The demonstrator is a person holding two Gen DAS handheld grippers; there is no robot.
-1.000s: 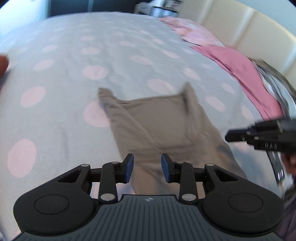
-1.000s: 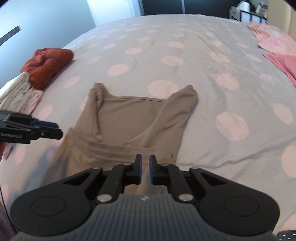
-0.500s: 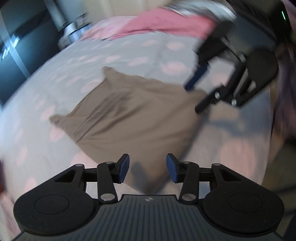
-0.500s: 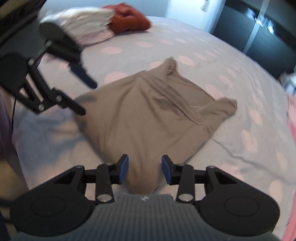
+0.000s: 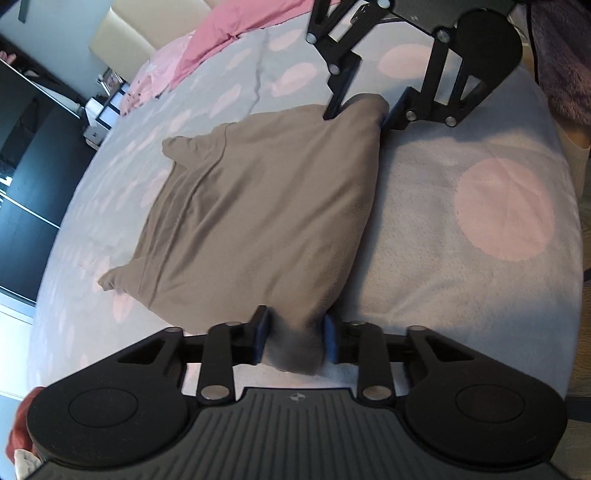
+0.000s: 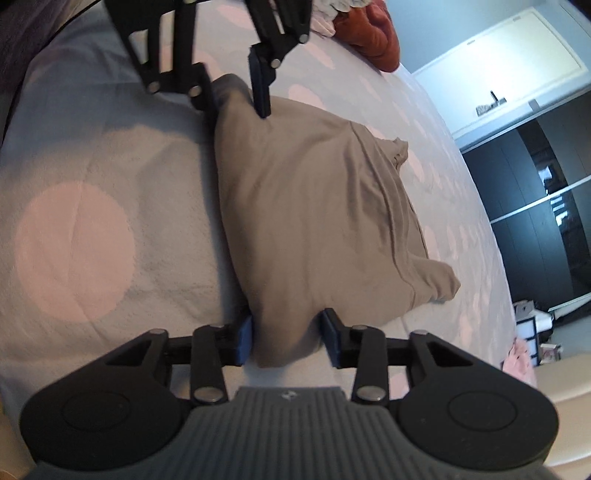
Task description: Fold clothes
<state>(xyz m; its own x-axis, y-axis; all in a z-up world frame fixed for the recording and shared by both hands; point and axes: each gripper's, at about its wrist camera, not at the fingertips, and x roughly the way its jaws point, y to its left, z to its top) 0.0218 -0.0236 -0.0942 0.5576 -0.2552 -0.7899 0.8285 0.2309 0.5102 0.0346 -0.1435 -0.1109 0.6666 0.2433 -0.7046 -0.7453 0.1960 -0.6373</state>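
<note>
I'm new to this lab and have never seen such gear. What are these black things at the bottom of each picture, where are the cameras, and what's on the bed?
No robot here: a person holds a two-finger gripper in each hand, each with a fisheye camera looking forward along its fingers. The left view shows the left gripper at the bottom and the right one at the top; the right view shows the right gripper near, the other far. A taupe garment lies on a grey bedspread with pink dots. Each gripper has a near corner of the garment between its blue pads, and both are closing on the cloth. Pink clothes and a rust-coloured one lie farther off.
</note>
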